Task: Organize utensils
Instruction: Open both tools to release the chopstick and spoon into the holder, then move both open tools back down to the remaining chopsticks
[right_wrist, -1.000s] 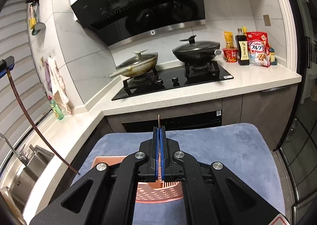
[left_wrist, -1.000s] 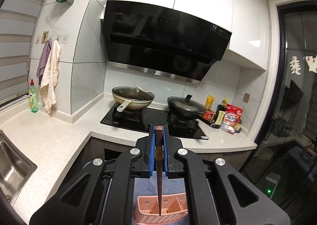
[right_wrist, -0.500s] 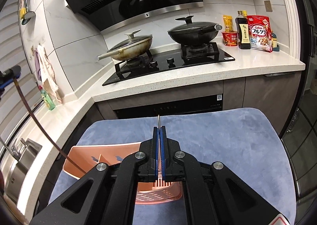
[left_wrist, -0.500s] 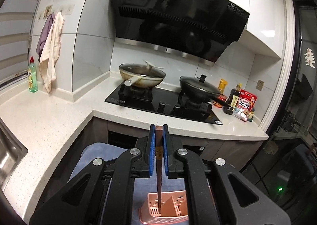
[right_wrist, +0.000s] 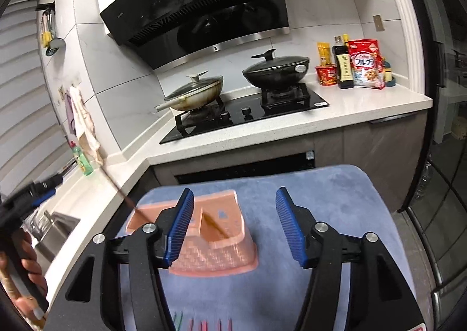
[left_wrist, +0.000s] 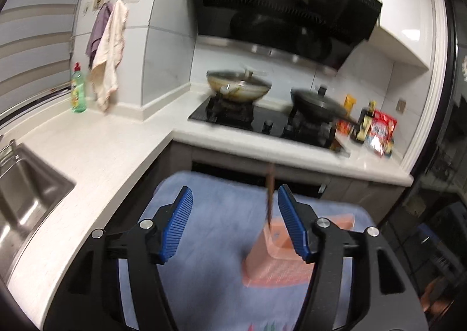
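Note:
A pink slotted utensil basket (right_wrist: 221, 246) stands on a blue mat (right_wrist: 321, 191); it also shows in the left wrist view (left_wrist: 274, 261). A dark brown chopstick (left_wrist: 270, 194) stands tilted in the basket, blurred; in the right wrist view it (right_wrist: 122, 194) leans out of the basket's left compartment. My left gripper (left_wrist: 235, 224) is open and empty, with the chopstick just inside its right finger. My right gripper (right_wrist: 233, 229) is open and empty above the basket. The left gripper's body (right_wrist: 26, 202) shows at the left edge of the right wrist view.
A white L-shaped counter (left_wrist: 96, 156) carries a steel sink (left_wrist: 26, 194), a green soap bottle (left_wrist: 78, 92), a black hob (right_wrist: 245, 115) with two lidded woks, and bottles and packets (right_wrist: 353, 65). Coloured utensil tips (right_wrist: 204, 323) lie at the mat's near edge.
Both grippers have opened. The left one let go of the brown chopstick, which now stands in the basket. The thin thing the right one held is no longer between its fingers.

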A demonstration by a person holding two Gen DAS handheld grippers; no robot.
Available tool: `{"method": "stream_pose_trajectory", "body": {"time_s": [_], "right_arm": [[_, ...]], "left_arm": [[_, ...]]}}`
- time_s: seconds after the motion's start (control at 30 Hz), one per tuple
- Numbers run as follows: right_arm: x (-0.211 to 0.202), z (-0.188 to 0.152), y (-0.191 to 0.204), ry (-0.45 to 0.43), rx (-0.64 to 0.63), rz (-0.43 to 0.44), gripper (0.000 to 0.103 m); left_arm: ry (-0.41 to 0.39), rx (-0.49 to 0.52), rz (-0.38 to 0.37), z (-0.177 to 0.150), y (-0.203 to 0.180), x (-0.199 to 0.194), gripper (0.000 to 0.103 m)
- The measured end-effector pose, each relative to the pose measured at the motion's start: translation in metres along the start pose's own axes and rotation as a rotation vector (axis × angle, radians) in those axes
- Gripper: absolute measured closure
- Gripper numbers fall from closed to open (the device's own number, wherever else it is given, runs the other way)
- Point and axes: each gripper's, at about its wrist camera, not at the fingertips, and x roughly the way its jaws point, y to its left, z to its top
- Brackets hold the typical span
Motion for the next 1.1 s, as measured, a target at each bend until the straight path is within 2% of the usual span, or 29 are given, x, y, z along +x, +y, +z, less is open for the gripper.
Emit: {"method": "stream_pose_trajectory", "body": {"time_s": [0.27,0.47,0.57,0.7,0.87,0.93,1.03,1.1], "right_arm": [[-0.066,-0.080,-0.004,0.110,-0.052,-0.024,0.046],[-0.092,-0.144,-0.007,0.210,-0.016,-0.031,0.046],[-0.096,-0.173,-0.004,0.257,-0.037,-0.065,0.046],[-0.098,-0.209,0.000,0.323,-0.056,-0.075,0.048],[-0.097,-0.236,0.006,0.362,-0.090,-0.093,0.065],[-0.095,-0.242,0.008,0.370,-0.093,-0.088,0.068],[-0.093,-0.249,0.010,0.377,-0.091,-0.084,0.078],[-0.090,-0.252,0.010,0.385,-0.080,-0.077,0.080]], "left_arm": [[0.190,0.030,0.045,-0.102,0.022,-0.035,0.045],[0.252,0.070,0.064,-0.164,0.020,-0.060,0.045],[0.285,0.074,0.072,-0.190,0.017,-0.068,0.045],[0.334,0.074,0.066,-0.217,0.012,-0.074,0.045],[0.353,0.095,0.068,-0.238,0.007,-0.084,0.045],[0.349,0.109,0.073,-0.242,0.005,-0.088,0.045],[0.348,0.100,0.066,-0.246,0.006,-0.092,0.045],[0.348,0.093,0.065,-0.248,0.007,-0.094,0.045]]}}
